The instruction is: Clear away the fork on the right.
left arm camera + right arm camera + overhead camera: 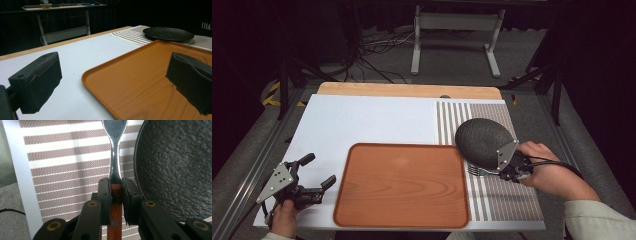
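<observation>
High view: a wooden tray (402, 185) lies at the near middle of the table (362, 120), with a striped placemat (507, 195) to its right.
Left gripper (319, 175): held low over the white surface just left of the tray, jaws spread wide with nothing between them.
Right gripper (507, 172): at the near edge of the black plate (482, 140), jaws pressed onto a fork (115, 150).
Fork position: over the placemat just beside the plate; in the high view its tines poke out toward the tray's right edge.
Grip point: right gripper view shows the pads clamping the wooden handle where it meets the metal neck.
Handling, fork: likely light and stiff; the polished neck looks slippery, so the wood is the safer hold.
Handling, plate: probably heavy, rigid and breakable; its rough rim should give purchase.
Lift state: whether the fork rests on the mat or hangs clear, I cannot tell.
</observation>
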### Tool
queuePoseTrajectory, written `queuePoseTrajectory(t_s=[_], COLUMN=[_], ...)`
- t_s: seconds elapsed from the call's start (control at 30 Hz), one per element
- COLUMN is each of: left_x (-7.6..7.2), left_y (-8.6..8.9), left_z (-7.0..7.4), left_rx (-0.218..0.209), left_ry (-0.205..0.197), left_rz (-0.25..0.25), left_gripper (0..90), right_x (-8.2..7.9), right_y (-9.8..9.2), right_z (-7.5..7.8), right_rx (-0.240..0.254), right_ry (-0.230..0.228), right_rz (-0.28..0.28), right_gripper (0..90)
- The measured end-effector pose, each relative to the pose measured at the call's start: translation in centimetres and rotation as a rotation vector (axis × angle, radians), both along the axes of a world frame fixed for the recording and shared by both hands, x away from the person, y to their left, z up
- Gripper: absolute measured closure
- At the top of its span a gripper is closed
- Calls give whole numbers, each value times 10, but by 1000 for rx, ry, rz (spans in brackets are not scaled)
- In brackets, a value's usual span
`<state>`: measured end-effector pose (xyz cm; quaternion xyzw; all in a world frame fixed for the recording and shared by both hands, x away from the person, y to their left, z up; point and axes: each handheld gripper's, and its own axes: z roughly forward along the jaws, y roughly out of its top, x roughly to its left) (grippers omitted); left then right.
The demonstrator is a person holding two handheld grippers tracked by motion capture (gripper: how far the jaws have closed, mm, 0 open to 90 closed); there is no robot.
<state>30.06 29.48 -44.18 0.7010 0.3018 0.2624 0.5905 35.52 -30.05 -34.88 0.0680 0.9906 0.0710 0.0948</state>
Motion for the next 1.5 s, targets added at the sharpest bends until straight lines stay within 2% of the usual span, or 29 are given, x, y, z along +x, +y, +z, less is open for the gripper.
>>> queuePoseTrajectory(t_s=[0.53,0.67,0.83,1.07,1.23,1.5], left_x=[0,0,0,0,0,0], left_y=[1,1,1,1,1,2], left_z=[0,0,0,0,0,1], left_rx=[5,5,6,8,7,6], left_ry=[0,2,2,2,1,-2], left_rz=[-2,-4,-4,-4,-4,-2], left_gripper=[8,8,8,8,8,8], right_x=[3,4,4,5,4,4], right_y=[23,32,45,62,74,89], right_z=[19,20,21,23,23,20], right_rx=[71,120,150,208,239,285], right_ry=[-52,-35,-33,-26,-47,-22], right_rz=[20,1,-11,-73,-109,-214], right_gripper=[785,785,784,785,785,785])
